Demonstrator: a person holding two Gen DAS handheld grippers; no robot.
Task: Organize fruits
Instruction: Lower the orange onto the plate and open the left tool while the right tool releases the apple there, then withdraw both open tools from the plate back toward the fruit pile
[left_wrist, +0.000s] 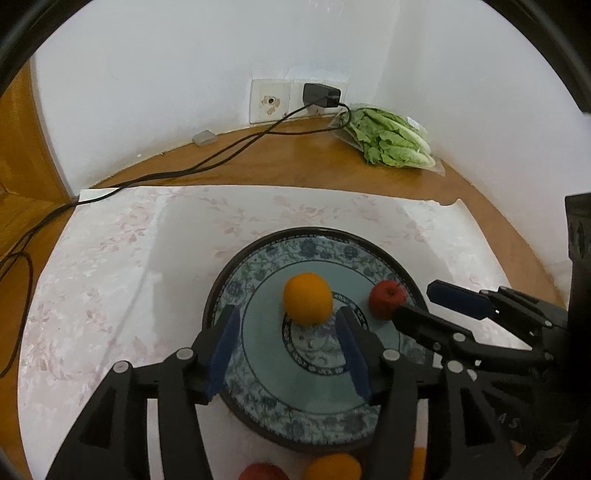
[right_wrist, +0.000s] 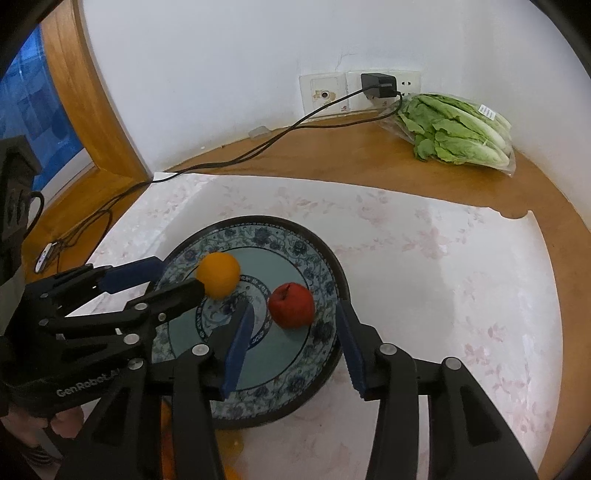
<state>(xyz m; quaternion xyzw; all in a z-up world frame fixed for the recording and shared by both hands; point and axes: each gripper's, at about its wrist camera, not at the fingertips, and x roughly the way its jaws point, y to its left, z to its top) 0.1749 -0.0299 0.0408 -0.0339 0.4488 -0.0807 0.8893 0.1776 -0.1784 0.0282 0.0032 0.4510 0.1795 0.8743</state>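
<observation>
While my left hand-held gripper (left_wrist: 291, 350) and right hand-held gripper (right_wrist: 295, 339) both gape wide and hold nothing, the orange (left_wrist: 307, 298) and apple (right_wrist: 291, 305) sit apart on the patterned plate (left_wrist: 314, 240).

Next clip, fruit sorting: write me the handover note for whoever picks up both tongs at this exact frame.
Left tongs: open, empty, poised over the plate, just short of the orange.
Right tongs: open, empty, just short of the red apple.
Done: one orange and one apple sit apart on the plate's teal centre; the orange looks blurred, so it may not have settled.
Left: a second apple and second orange lie off the plate at the near edge of the left wrist view, partly hidden; they probably go on next.
The bagged lettuce by the wall is out of the way.
</observation>
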